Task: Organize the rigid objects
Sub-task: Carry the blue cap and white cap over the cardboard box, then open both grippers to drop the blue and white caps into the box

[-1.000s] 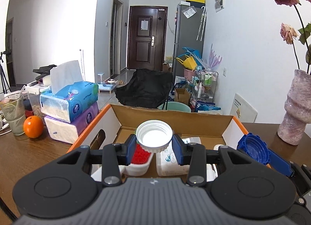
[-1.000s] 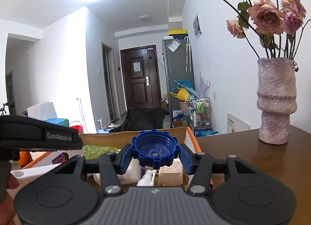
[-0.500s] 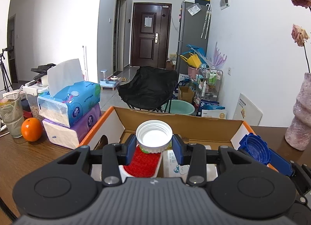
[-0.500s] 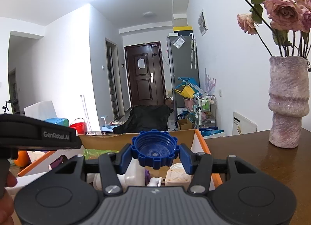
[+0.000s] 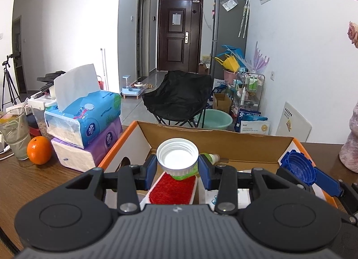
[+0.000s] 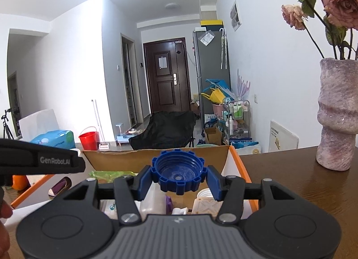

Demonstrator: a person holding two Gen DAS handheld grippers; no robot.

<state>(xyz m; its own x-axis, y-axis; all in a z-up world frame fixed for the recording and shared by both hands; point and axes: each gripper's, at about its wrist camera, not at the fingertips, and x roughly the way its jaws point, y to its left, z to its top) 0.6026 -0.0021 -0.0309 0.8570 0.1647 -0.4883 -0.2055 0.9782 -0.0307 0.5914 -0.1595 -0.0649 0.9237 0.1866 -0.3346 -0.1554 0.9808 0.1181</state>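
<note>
My left gripper (image 5: pixel 177 170) is shut on a white screw cap (image 5: pixel 177 158), held open side up over the cardboard box (image 5: pixel 201 135) with orange edges. Under it lie a red-bristled brush (image 5: pixel 172 188) and a green bottle (image 5: pixel 209 158). My right gripper (image 6: pixel 179 179) is shut on a blue toothed cap (image 6: pixel 178 173) above the box's right half (image 6: pixel 235 163); that blue cap (image 5: pixel 296 167) also shows at the right of the left wrist view. Inside the box are white containers (image 6: pixel 204 203), a purple piece (image 6: pixel 169 203) and a green bag (image 6: pixel 107 174).
Two stacked tissue packs (image 5: pixel 87 125), an orange (image 5: pixel 39 150) and a glass (image 5: pixel 14 133) stand left of the box on the brown table (image 6: pixel 302 180). A pink vase of dried roses (image 6: pixel 337 113) stands at the right. The left gripper's body (image 6: pixel 40 160) and a hand show at the right wrist view's left edge.
Both grippers have moved forward over the box, each still holding its cap. The red brush and green bottle now sit right under the white cap.
</note>
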